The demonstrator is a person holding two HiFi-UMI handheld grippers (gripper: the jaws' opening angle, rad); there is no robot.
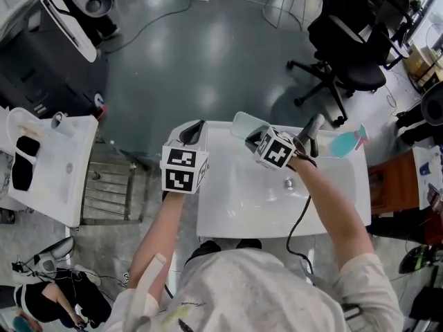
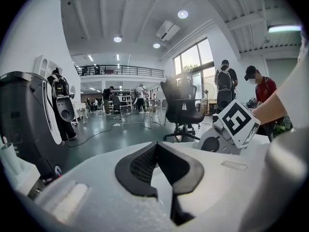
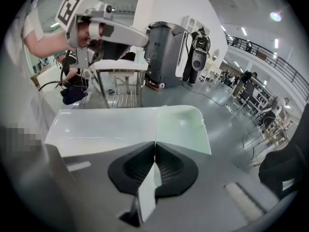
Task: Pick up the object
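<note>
Pick looks basically done. Our right hand-held gripper (image 3: 155, 146) is clamped on the near edge of the sheet (image 3: 181, 127), a thin pale-green piece that sticks out past the jaws over the far rim of the basin (image 1: 235, 206). We judge it is clear of the surface, though we can't confirm the gap. Our left hand-held gripper (image 2: 155, 146) is closed with nothing in it, hanging over the basin's left rim. What's left: lift it fully clear and hold.

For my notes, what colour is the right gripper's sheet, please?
Pale green sheet, clearest in the right gripper view.
</note>
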